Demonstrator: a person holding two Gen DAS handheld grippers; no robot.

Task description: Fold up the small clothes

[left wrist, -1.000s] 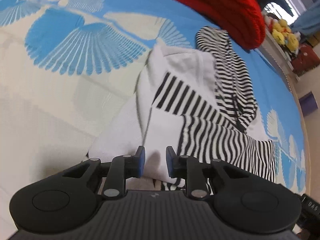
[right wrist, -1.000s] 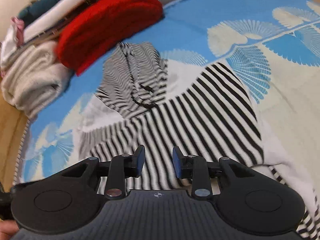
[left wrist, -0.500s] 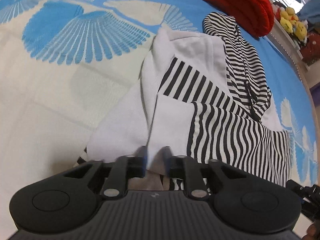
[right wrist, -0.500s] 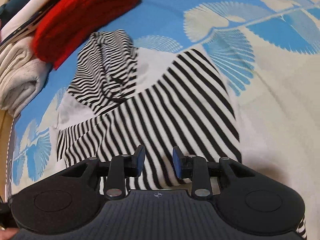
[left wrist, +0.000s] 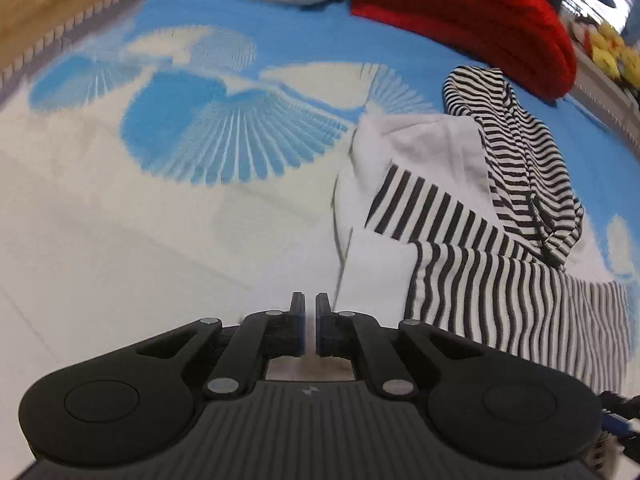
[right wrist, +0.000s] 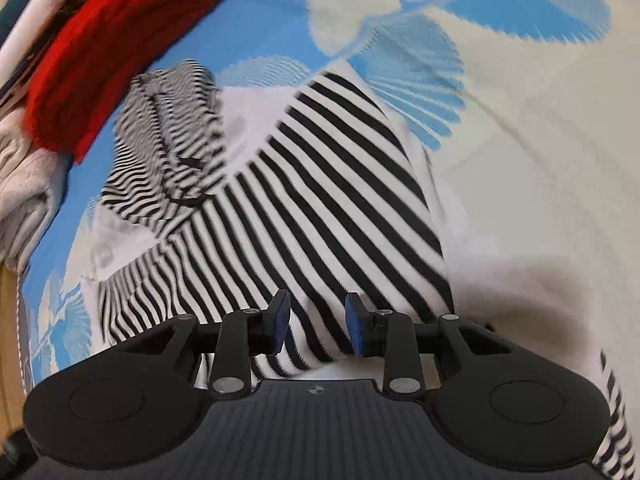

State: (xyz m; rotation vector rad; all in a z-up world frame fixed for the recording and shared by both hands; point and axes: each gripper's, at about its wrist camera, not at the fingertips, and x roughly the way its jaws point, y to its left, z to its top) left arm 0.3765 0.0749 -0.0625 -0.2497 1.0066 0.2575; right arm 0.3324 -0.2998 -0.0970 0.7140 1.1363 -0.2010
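A small hooded top [left wrist: 460, 240] with black and white stripes and white panels lies flat on the blue and cream bedspread [left wrist: 160, 220]. Its hood [left wrist: 520, 152] points away from me. My left gripper [left wrist: 311, 306] is shut at the top's near left corner; the white hem runs in under its fingertips, pinched there as far as I can see. In the right wrist view the same top [right wrist: 320, 184] fills the middle. My right gripper [right wrist: 316, 308] hovers open just over its striped lower edge, fabric showing between the jaws but not pressed.
A red knitted garment [left wrist: 460, 8] lies beyond the hood, also at top left [right wrist: 112, 40] of the right wrist view. Folded pale clothes [right wrist: 20, 184] are stacked beside it. The bedspread's fringed edge [left wrist: 60, 36] and yellow plush toys [left wrist: 612, 52] are at the far sides.
The left jaws closed on the white hem, then the gripper lifted and tilted up, so the loose white flap at the left is gone from view. The right gripper sank closer to the stripes, still open.
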